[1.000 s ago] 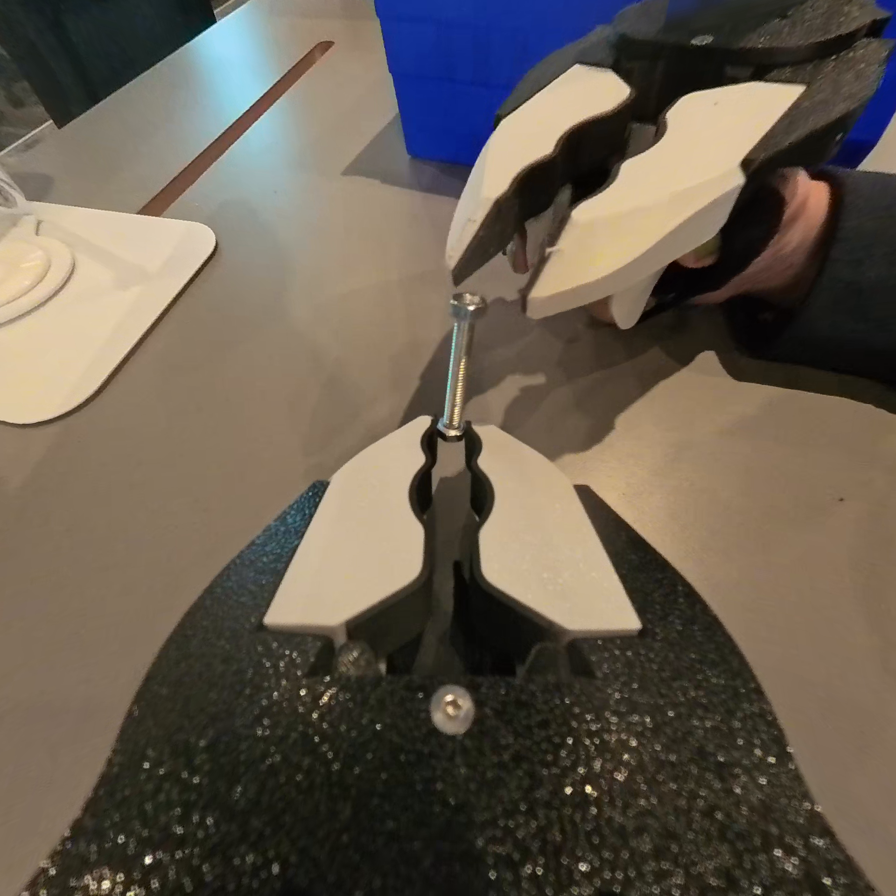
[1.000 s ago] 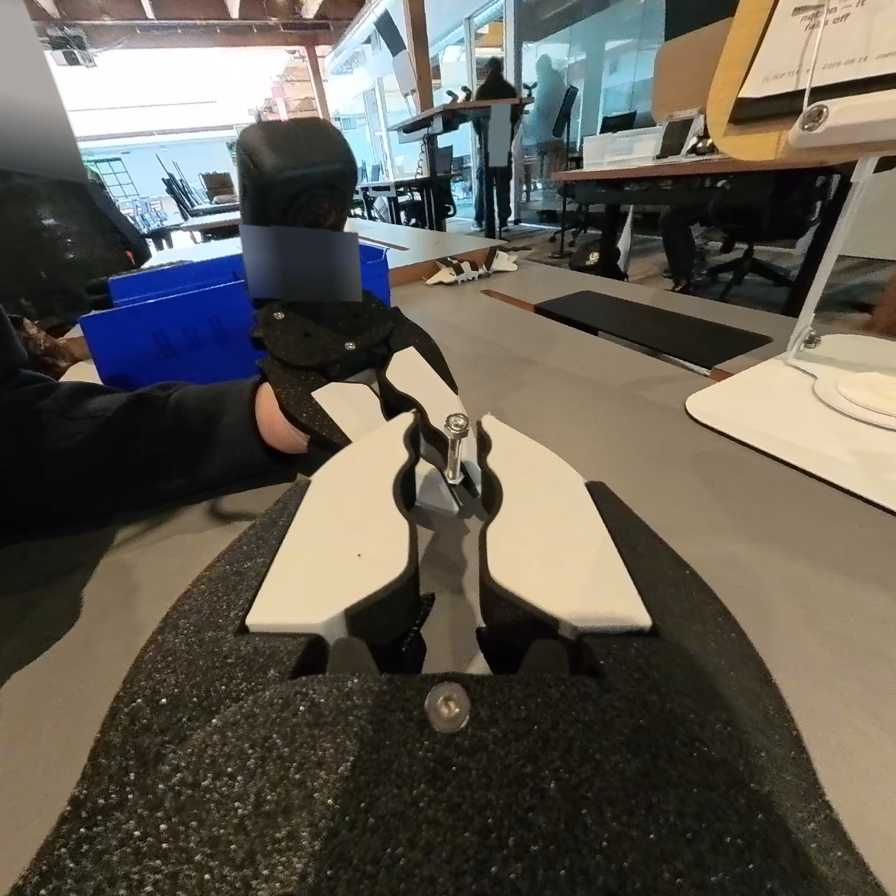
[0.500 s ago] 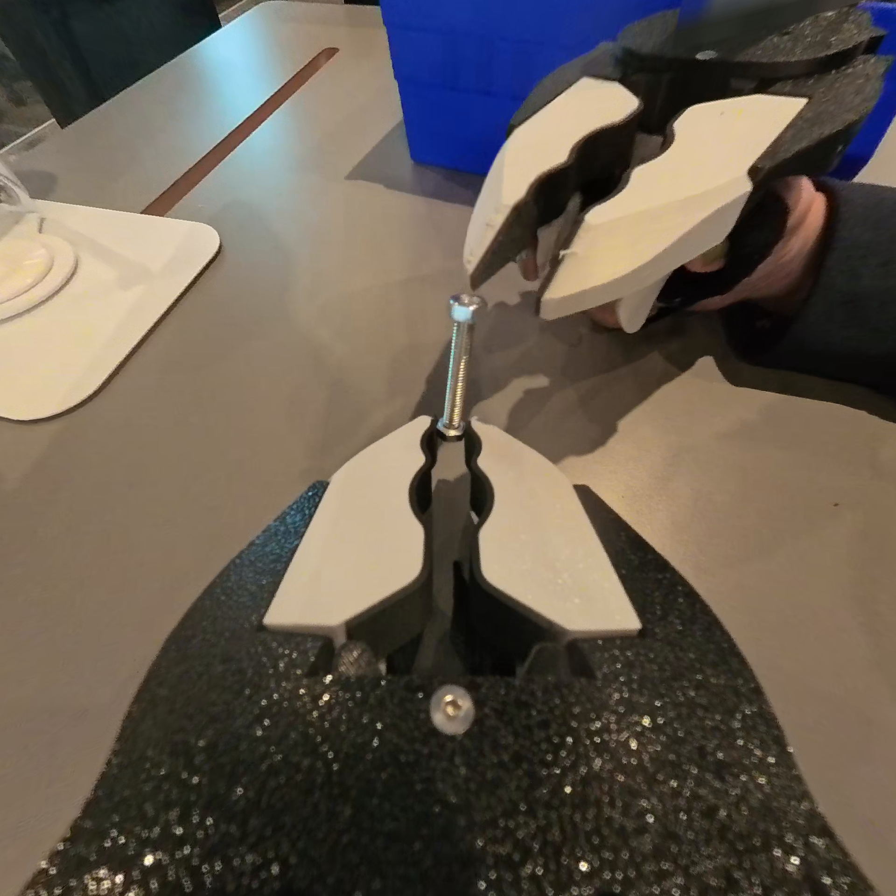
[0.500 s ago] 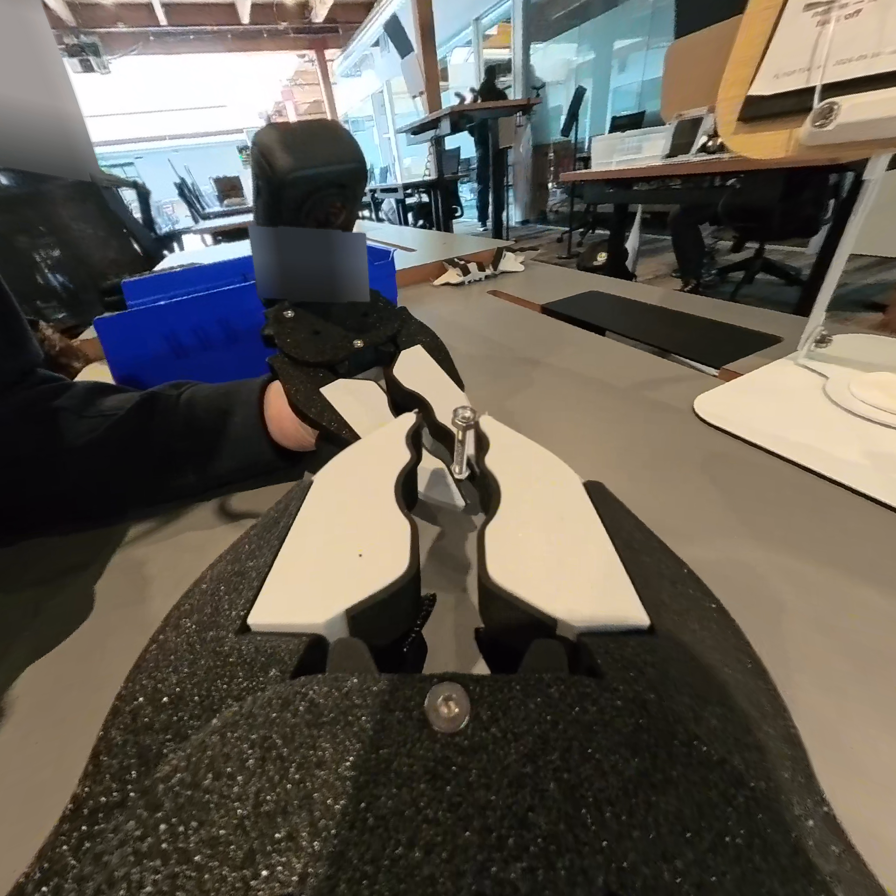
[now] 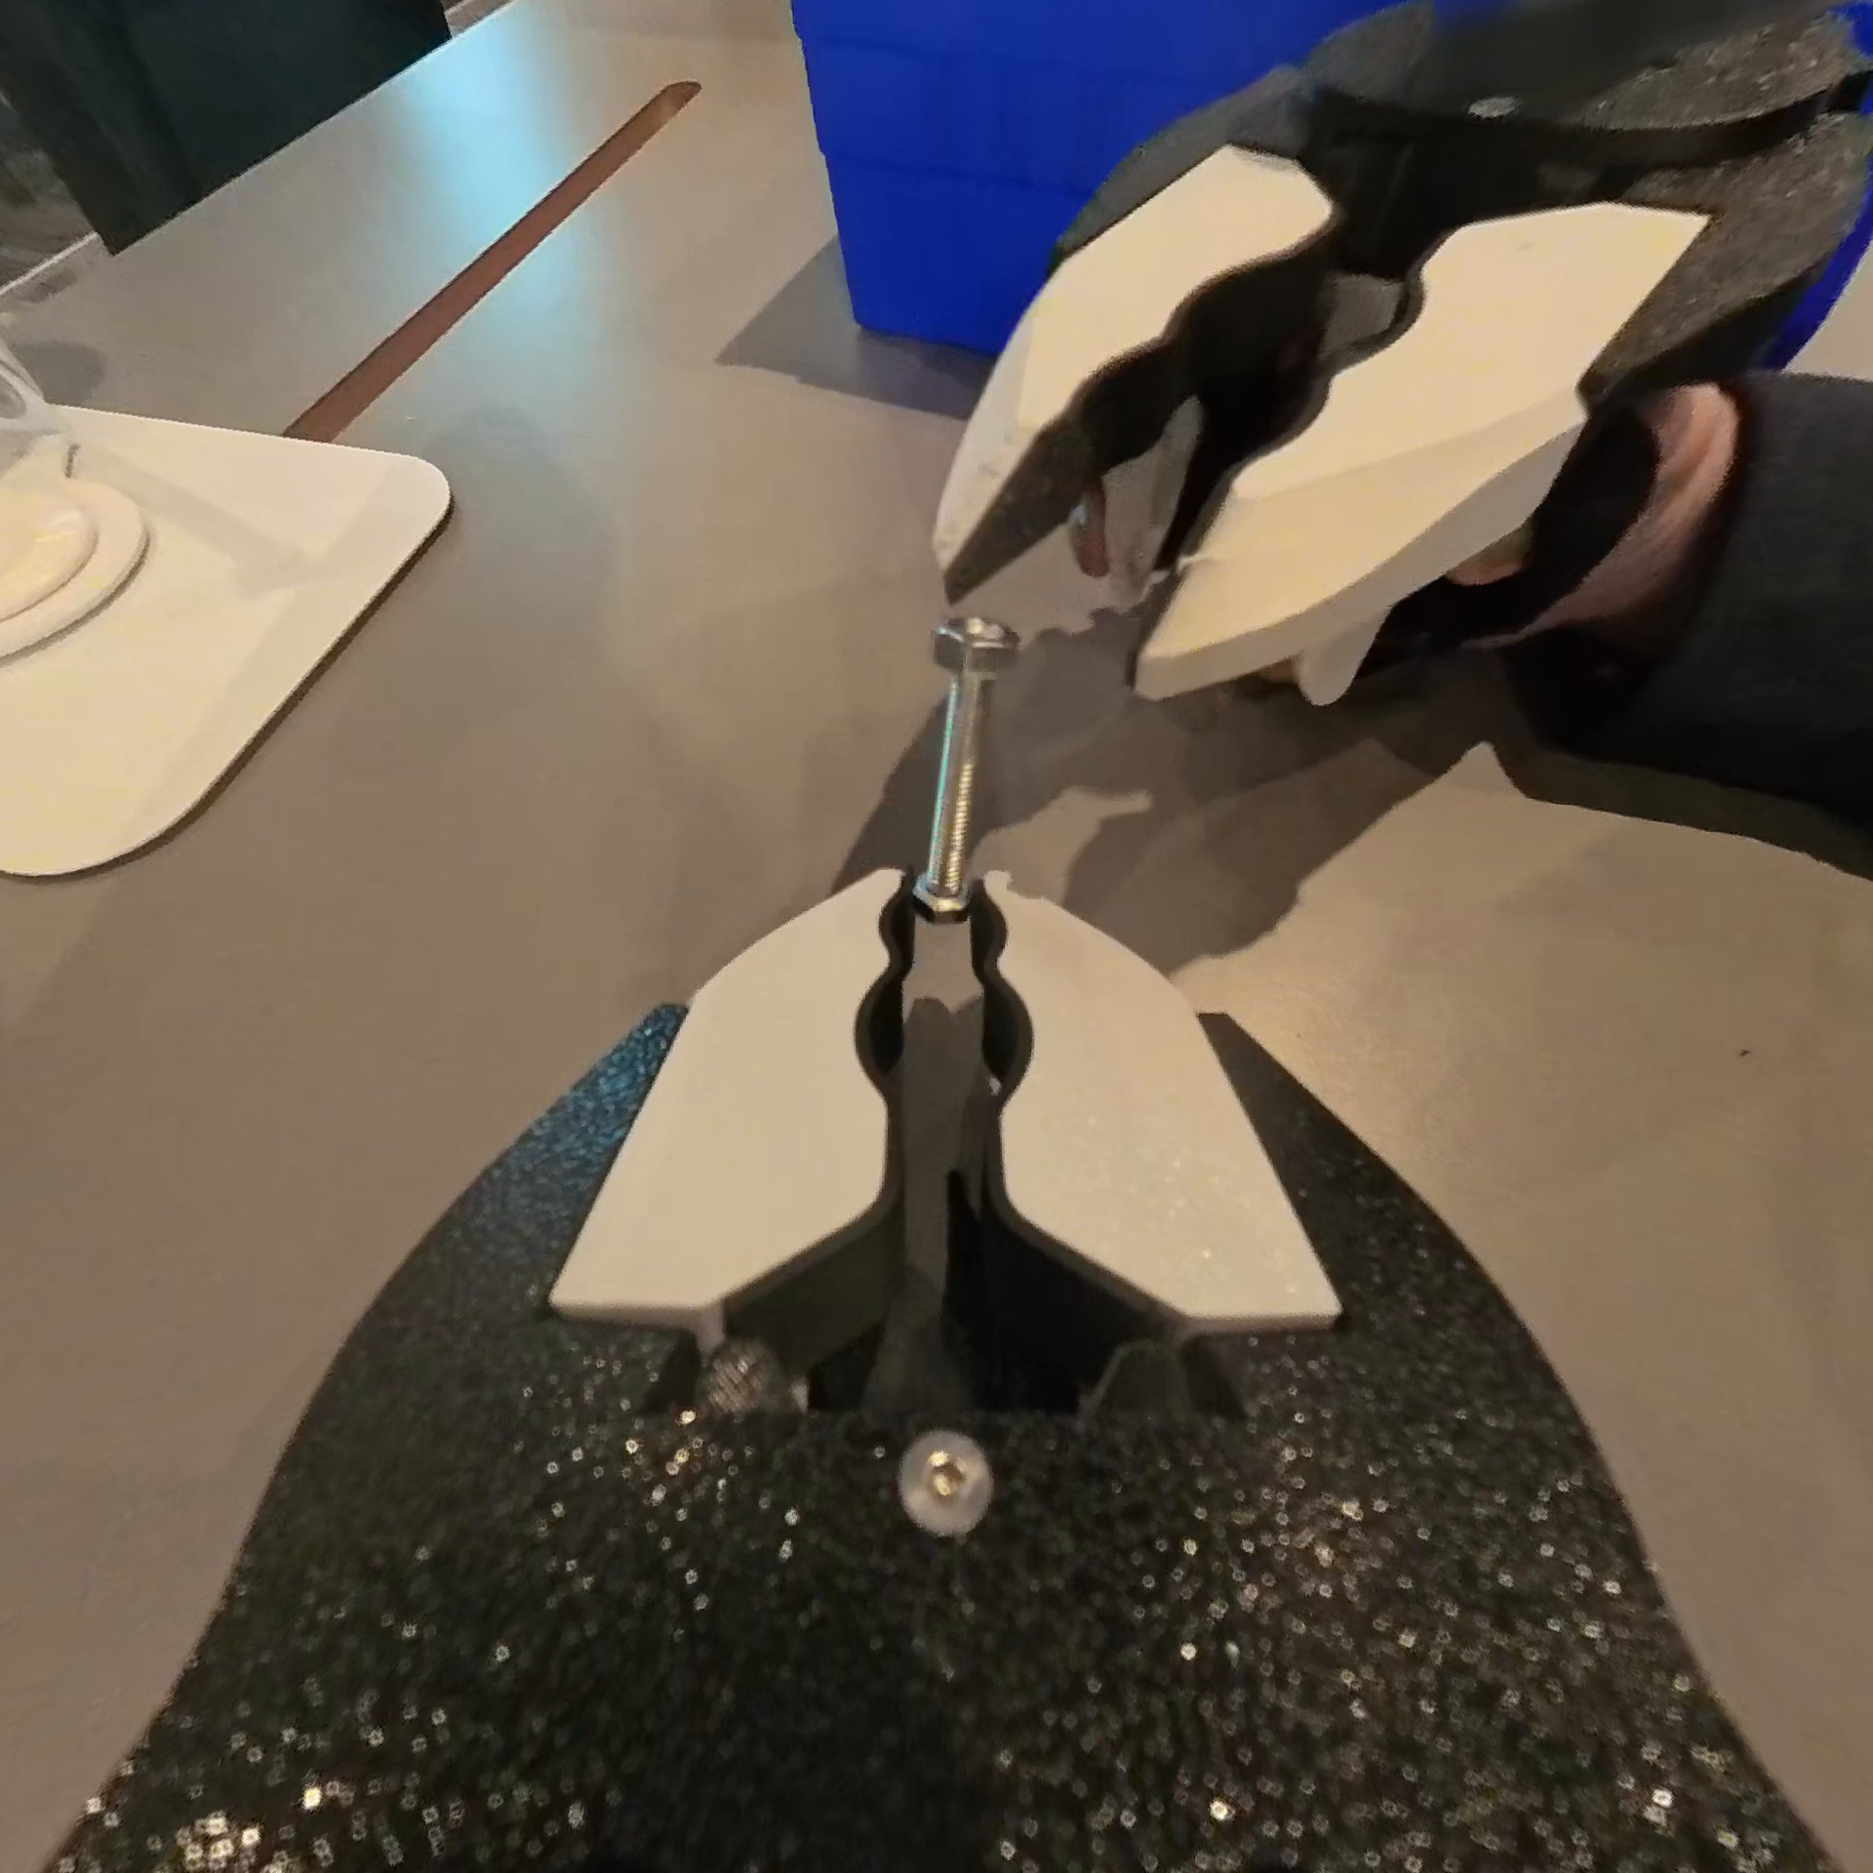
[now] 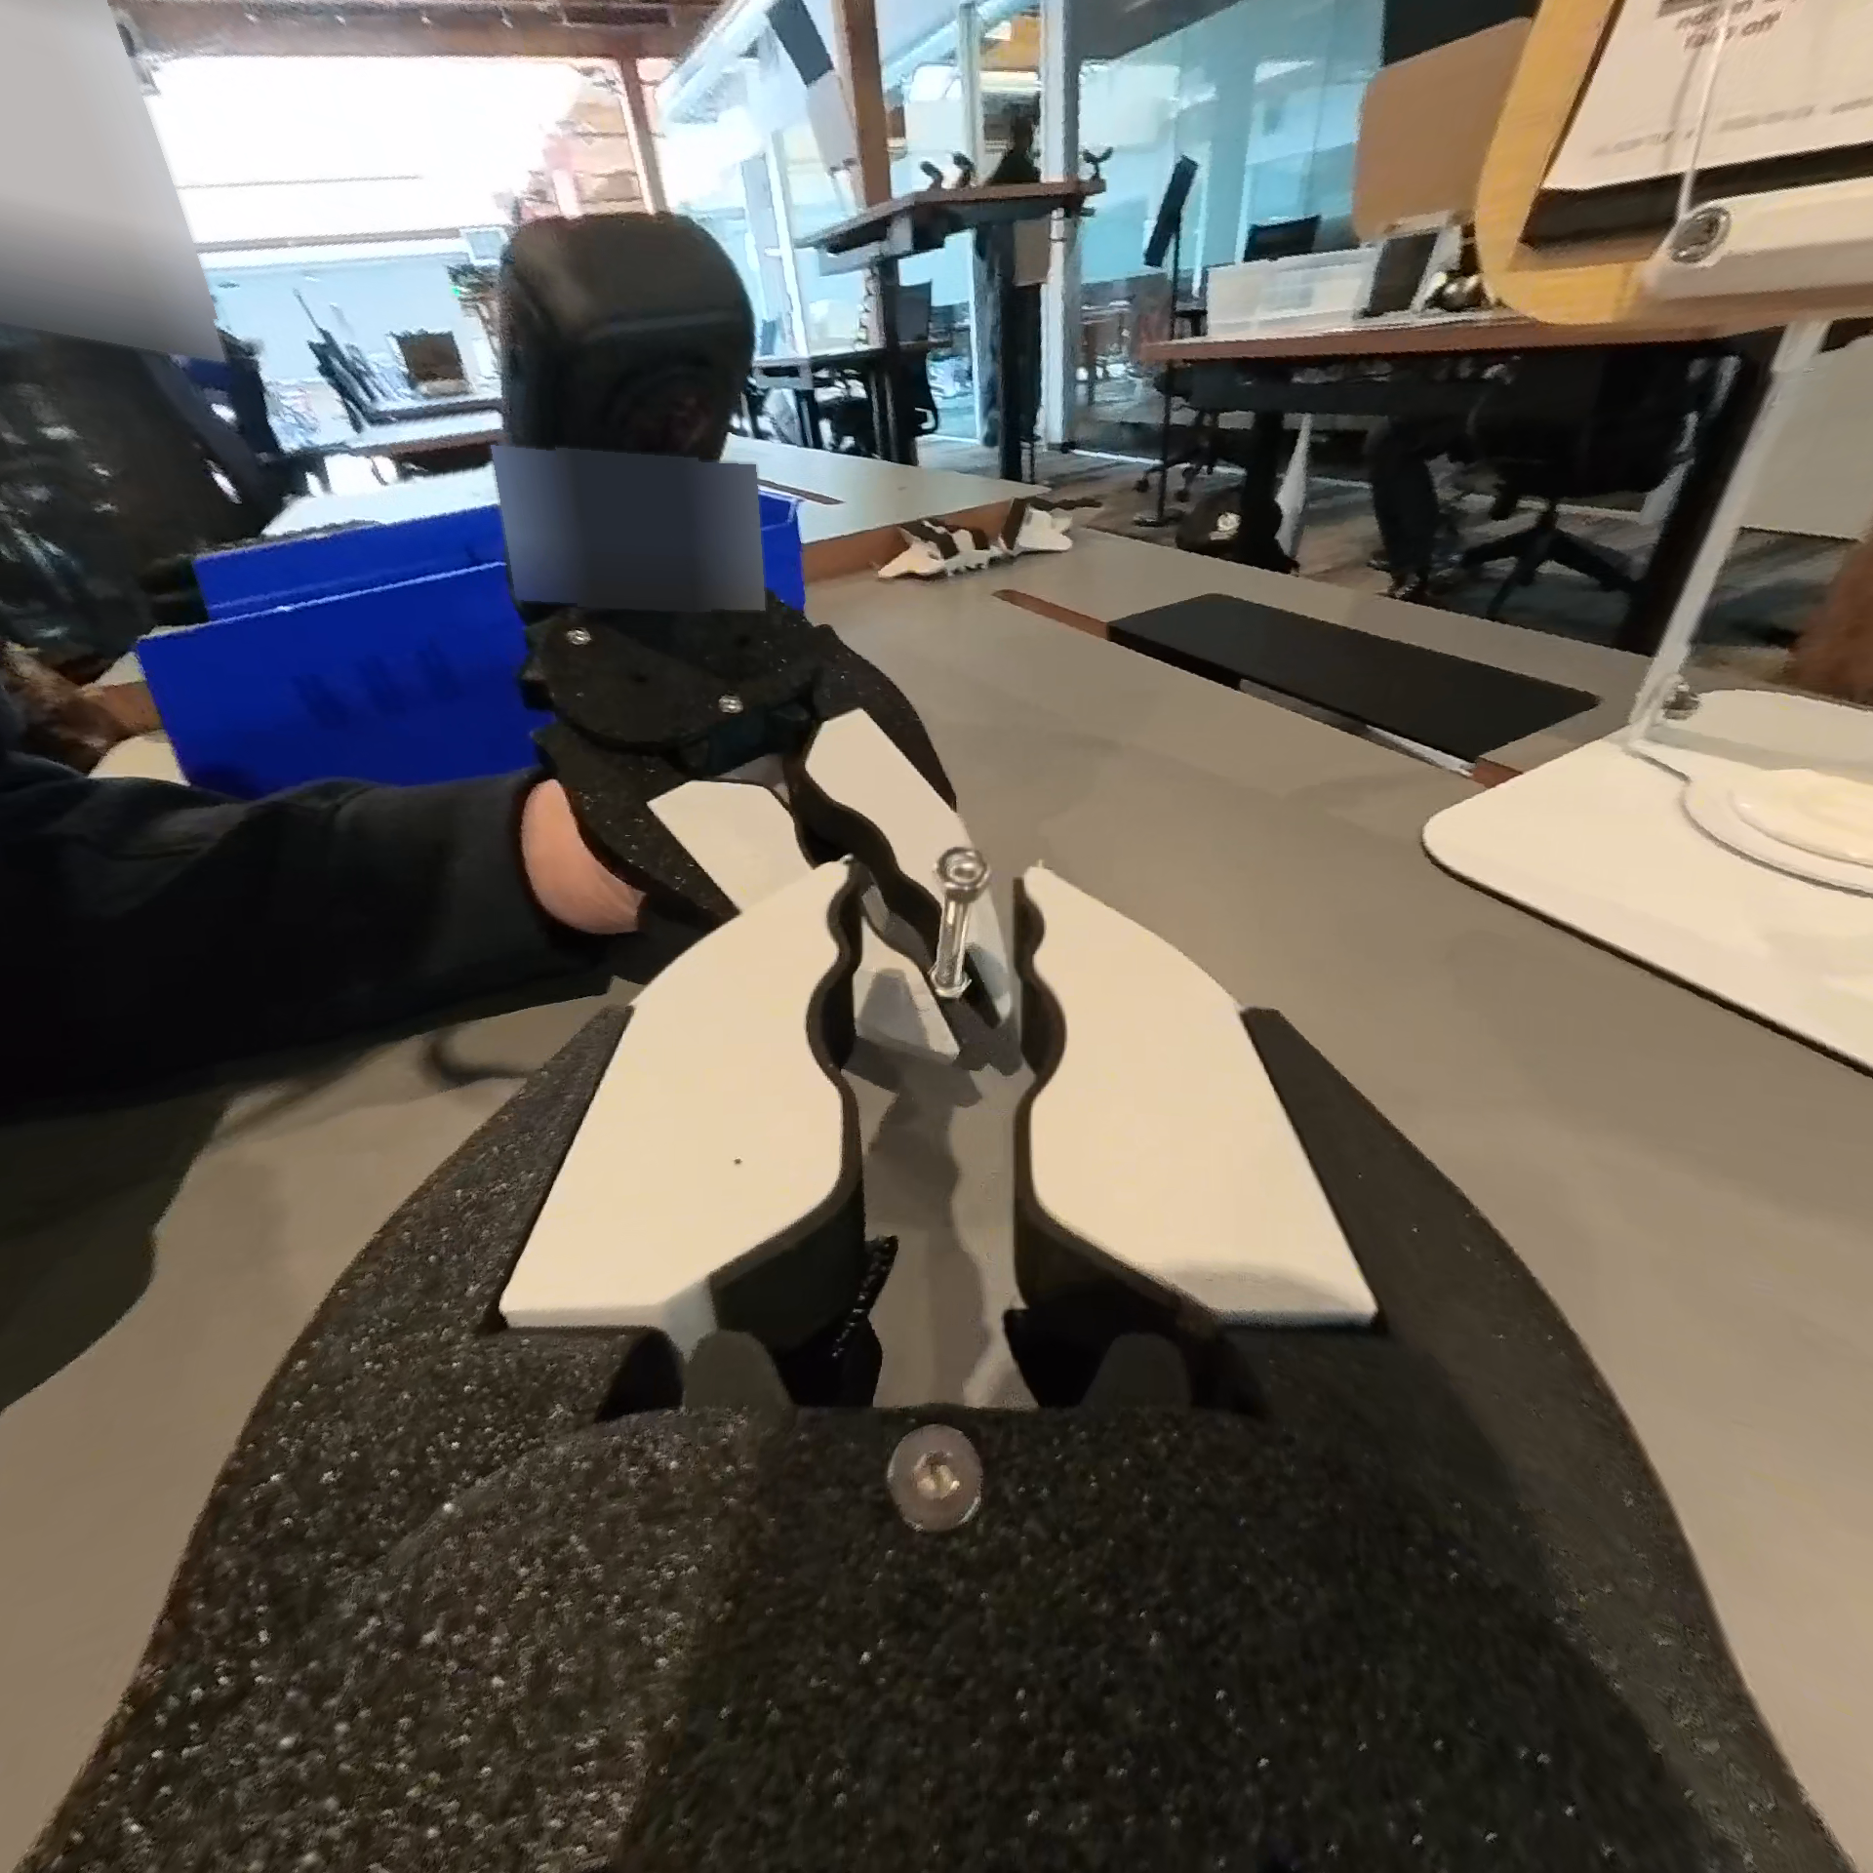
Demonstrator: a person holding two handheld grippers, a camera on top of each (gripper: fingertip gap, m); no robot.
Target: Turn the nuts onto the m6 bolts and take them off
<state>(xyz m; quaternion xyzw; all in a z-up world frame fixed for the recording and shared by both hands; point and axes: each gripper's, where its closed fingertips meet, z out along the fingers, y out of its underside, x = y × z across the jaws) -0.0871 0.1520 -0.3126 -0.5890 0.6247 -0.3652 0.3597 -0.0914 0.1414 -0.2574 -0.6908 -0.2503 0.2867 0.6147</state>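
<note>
A blue bin (image 5: 973, 172) stands on the grey desk (image 5: 527, 628) toward its far edge; a white base plate (image 5: 203, 649) lies near the left edge.

Setting: open-plan office doubling as a test bench. Grey work table (image 6: 1419, 912) lying under the right gripper (image 6: 932, 892); blue plastic bin (image 6: 334, 669) sitting on it ahead and to the left; white stand base (image 6: 1622, 892) resting to the right. Beyond the fingertips, height-adjustable desks (image 6: 953, 203) standing in rows, office chairs (image 6: 1520, 487) and monitors (image 6: 1176, 223) showing behind, glass partitions (image 6: 1145, 152) and exposed ceiling beams (image 6: 405, 15) running farther back.
</note>
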